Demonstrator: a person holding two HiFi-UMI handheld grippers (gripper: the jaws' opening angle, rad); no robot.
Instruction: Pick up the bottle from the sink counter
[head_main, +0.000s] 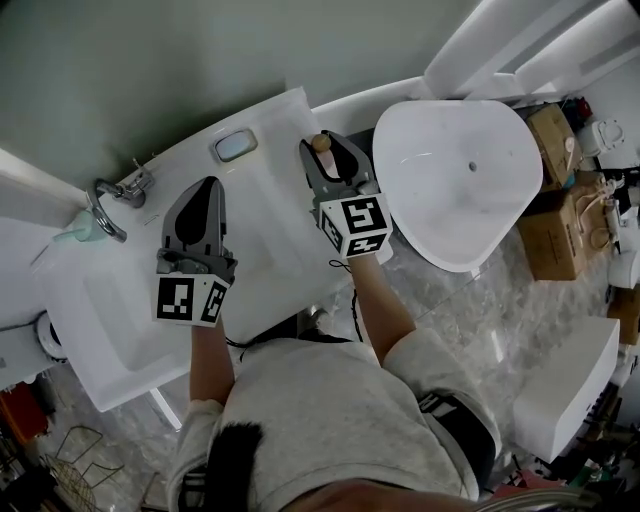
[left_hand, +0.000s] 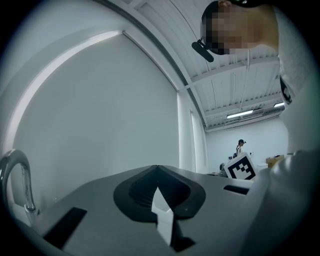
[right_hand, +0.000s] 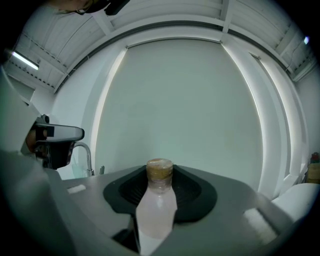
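The left gripper (head_main: 203, 195) hovers over the white sink counter (head_main: 265, 215), its jaws pressed together on nothing; only a thin sliver of light shows between them. At the counter's far left a curved chrome tap (head_main: 104, 206) stands by the grey-green wall (head_main: 150, 70); a small rectangular dish (head_main: 233, 146) lies near the back edge. The right gripper (head_main: 335, 165) is raised beside the counter's right end, clamped on the pale bottle (right_hand: 157, 205), which stands upright between its jaws, brown cap uppermost. Further right sits a white oval tub (head_main: 440, 205) on a marbled floor (head_main: 500, 320); cardboard boxes (head_main: 552, 225) are stacked beyond it.
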